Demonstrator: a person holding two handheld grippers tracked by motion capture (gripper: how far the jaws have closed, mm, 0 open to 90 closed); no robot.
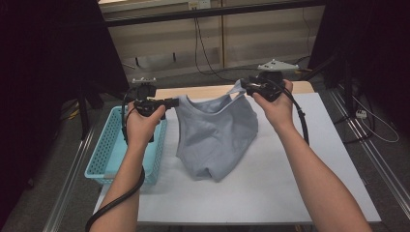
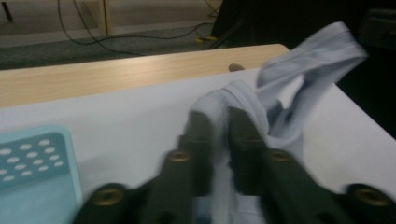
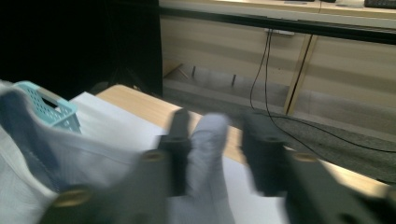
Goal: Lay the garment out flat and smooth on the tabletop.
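Our left tool (image 1: 173, 102) has its jaws a little apart with one shoulder strap of the grey top (image 1: 215, 137) between them, and our right tool (image 1: 243, 87) is open wider around the other strap — the cloth sits loose in the gap, not squeezed. We think the top has been lifted and spread, and now we are letting go; smoothing or folding is still left. It hangs neck-up over the white worktop (image 1: 309, 164), its long side running down toward us, bottom bunched beside the blue basket (image 1: 109, 145).

Soft matt grey cloth top (image 1: 215, 135), perforated turquoise plastic basket (image 1: 109, 145), smooth wood table edge (image 1: 203, 91).
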